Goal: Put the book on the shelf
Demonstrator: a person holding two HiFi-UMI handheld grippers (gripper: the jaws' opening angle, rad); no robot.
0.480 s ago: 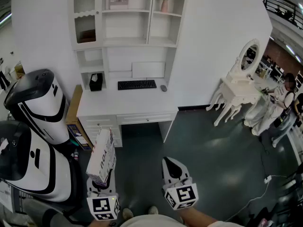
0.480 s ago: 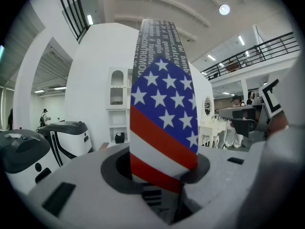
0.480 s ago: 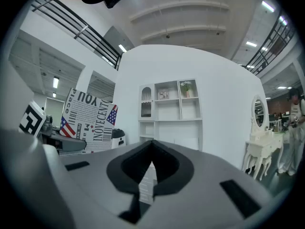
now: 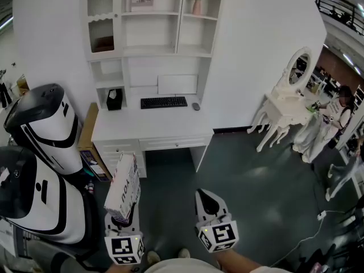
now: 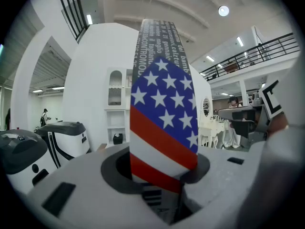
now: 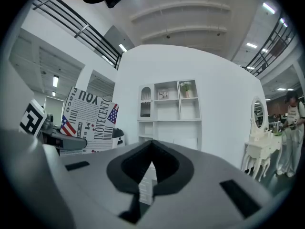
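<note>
left tongs (image 5: 162, 175) clamped on book (image 5: 164, 109) | right tongs (image 6: 152, 149) together, seemingly empty | shelf (image 4: 165, 23) ahead

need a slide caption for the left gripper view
Left gripper clamps an upright flag-print book, facing the white shelf unit across the room.

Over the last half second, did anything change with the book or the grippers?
Nothing moved here, nothing taken or released. The left gripper still clamps the book upright, and the right gripper stays shut and empty. Only the people at the far right shifted.
</note>
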